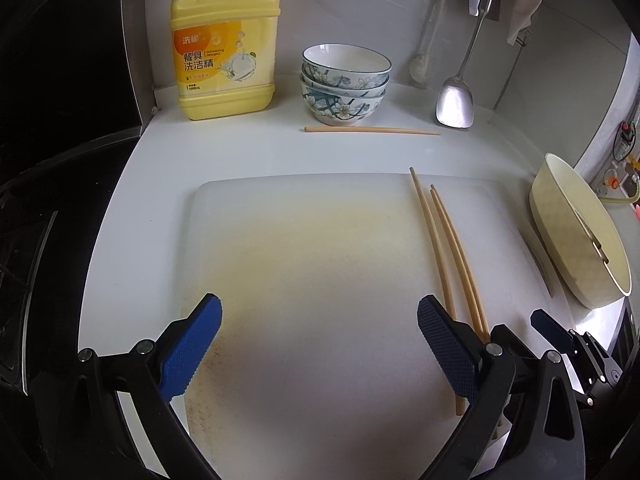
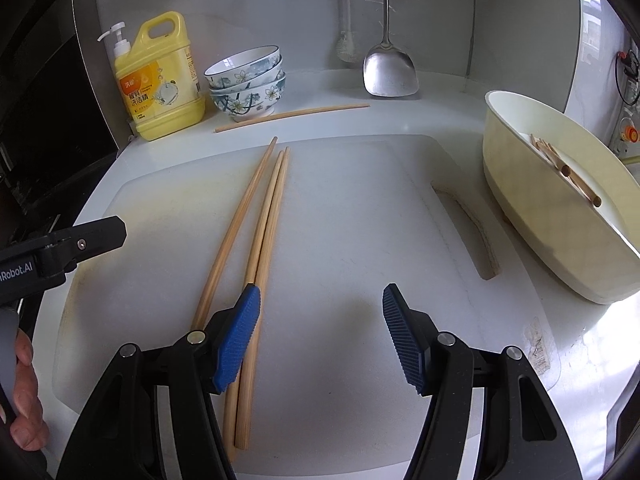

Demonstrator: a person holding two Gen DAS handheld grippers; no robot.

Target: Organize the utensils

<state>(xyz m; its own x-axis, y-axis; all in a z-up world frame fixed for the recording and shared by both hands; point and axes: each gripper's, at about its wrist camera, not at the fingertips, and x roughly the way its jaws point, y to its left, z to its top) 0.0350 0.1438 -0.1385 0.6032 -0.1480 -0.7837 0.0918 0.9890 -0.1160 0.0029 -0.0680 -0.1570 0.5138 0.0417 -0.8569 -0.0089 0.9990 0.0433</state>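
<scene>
The right gripper (image 2: 320, 334) hangs with jaws spread wide and empty at the lower centre of its frame. Three chopsticks (image 2: 262, 240) lie on the cutting board (image 2: 360, 208); two pass beneath its left pad, outside the gap. A fourth chopstick (image 2: 292, 114) lies by the bowls (image 2: 246, 80). The left gripper (image 1: 320, 344) is likewise released, the chopsticks running behind its right pad.

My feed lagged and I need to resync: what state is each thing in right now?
Left tool: open, empty.
Right tool: open, empty.
Three chopsticks: loose on cutting board.
Single chopstick: lying by bowls, stacked.
Cream bin: holds chopsticks.
Spatula: hanging.
</scene>
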